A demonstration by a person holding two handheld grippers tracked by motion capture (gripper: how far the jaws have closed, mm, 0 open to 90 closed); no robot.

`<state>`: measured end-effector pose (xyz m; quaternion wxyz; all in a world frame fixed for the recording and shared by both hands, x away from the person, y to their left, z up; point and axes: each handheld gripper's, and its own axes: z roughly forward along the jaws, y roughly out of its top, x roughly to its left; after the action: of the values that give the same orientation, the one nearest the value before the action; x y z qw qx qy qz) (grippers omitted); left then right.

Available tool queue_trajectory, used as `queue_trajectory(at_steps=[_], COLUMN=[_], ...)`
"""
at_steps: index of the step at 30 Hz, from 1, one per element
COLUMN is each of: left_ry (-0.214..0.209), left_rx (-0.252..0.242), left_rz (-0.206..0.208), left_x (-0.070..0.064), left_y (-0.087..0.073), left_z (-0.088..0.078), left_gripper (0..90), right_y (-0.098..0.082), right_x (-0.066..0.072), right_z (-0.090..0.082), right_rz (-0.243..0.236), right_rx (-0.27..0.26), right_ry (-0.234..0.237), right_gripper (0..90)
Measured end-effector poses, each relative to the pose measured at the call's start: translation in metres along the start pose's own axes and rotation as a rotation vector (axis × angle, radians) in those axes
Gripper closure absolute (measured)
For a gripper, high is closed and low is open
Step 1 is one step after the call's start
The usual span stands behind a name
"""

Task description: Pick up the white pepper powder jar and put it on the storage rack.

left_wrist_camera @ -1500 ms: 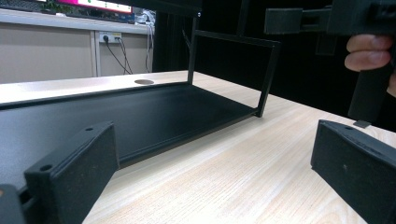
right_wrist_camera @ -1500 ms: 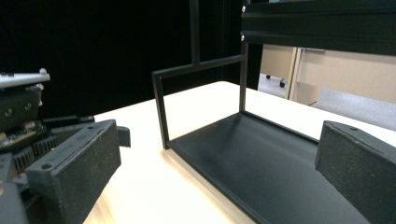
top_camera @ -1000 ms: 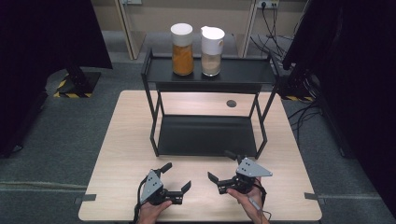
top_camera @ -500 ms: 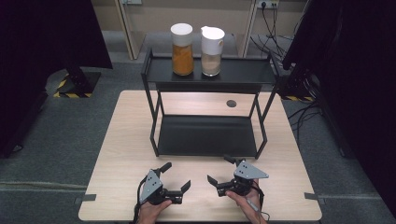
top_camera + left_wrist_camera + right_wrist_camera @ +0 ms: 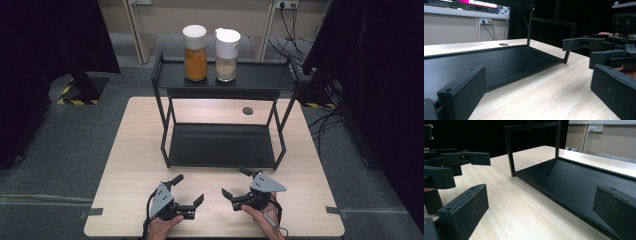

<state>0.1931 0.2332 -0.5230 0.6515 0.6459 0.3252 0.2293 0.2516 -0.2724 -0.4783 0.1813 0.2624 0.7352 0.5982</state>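
Two hand-held claws, left claw [image 5: 189, 191] and right claw [image 5: 236, 182], rest wide apart and empty on the wooden counter [image 5: 130, 150], just before the black rack [image 5: 222, 145]; two jars [image 5: 195, 52] stand atop it.

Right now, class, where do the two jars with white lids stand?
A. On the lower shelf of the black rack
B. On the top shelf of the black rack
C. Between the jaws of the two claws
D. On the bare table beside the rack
B: the orange-filled jar and the pale-filled jar stand side by side on the top shelf of the black rack, far from both open claws.
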Motion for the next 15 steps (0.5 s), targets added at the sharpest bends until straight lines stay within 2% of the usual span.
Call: queue_trajectory(at_steps=[15], left_ry=[0.002], left_rx=[0.002], left_rz=[-0.002], left_x=[0.0003], left_y=[-0.0001], left_z=[0.0002], left_gripper=[0.2], right_y=[-0.0009], right_x=[-0.001], right_z=[0.001], right_rz=[0.003], right_rx=[0.009], right_ry=[-0.006], right_gripper=[0.5])
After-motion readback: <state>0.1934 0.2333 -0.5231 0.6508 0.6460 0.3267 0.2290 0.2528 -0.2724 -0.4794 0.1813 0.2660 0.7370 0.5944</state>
